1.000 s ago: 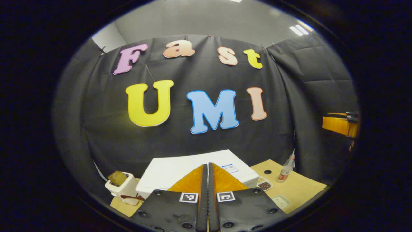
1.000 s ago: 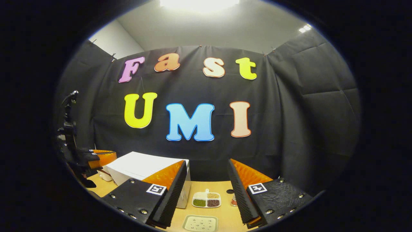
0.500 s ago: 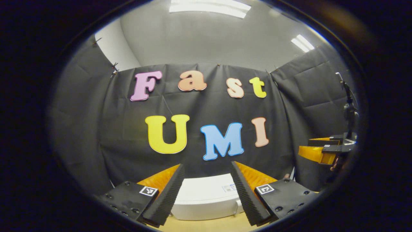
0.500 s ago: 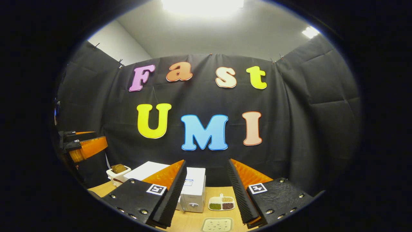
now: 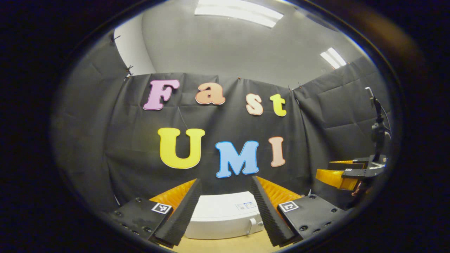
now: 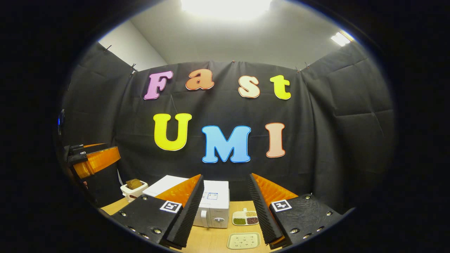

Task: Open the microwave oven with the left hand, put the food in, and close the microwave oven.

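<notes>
Left gripper (image 5: 225, 211) jaws wide, holding nothing, raised above the wooden bench (image 5: 225, 244). White box-shaped microwave oven (image 5: 221, 216) sits on the bench straight ahead of them, framed in the gap between the two ridged fingers, apart from both; door shut, its white handle (image 5: 250, 225) on the front near the right finger.

Right gripper (image 6: 225, 211) jaws wide too, nothing in them, also up off the bench (image 6: 211, 240). In the right gripper view the microwave oven (image 6: 212, 207) is ahead and left of the gap, partly hidden behind the left finger. Just right of the microwave oven: white divided dish of green, brown and tan grains (image 6: 245, 218), lying in the gap between the fingers, well below them. In front of that dish: pale green rectangular tray (image 6: 243, 240). Left of the microwave oven: white toaster with brown bread in its slot (image 6: 133, 188).

Left gripper's orange fingers (image 6: 95, 160) show far left of the microwave oven in the right gripper view; right gripper's (image 5: 346, 174) far right of it in the left gripper view.
</notes>
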A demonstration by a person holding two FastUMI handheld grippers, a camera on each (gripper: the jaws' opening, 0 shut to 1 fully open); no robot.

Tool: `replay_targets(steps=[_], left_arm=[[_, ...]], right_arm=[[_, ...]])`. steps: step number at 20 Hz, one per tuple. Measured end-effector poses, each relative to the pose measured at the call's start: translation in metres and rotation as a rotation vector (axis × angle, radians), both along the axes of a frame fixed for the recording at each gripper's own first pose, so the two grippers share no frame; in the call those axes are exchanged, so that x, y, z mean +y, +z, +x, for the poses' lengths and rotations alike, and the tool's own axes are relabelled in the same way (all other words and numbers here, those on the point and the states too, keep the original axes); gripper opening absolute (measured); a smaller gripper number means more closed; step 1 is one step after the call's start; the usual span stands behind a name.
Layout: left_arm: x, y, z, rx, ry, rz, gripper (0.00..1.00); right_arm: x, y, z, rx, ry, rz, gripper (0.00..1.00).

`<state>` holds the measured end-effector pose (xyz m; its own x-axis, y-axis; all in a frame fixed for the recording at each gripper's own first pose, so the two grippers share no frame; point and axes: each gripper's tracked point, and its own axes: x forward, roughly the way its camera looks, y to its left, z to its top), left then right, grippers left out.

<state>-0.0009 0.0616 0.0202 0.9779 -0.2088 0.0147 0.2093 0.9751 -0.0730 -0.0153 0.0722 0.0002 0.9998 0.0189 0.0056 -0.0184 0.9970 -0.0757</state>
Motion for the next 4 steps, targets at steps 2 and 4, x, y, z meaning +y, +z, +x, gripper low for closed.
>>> replay_targets(steps=[2, 4], left_arm=[[0.001, 0.009, -0.003, -0.025, 0.036, 0.018, 0.95], [-0.003, 0.014, -0.002, -0.034, 0.068, 0.031, 0.94]], right_arm=[[-0.003, 0.001, 0.005, -0.001, 0.022, 0.015, 0.77], [-0.007, 0.001, 0.011, 0.005, 0.049, 0.030, 0.77]])
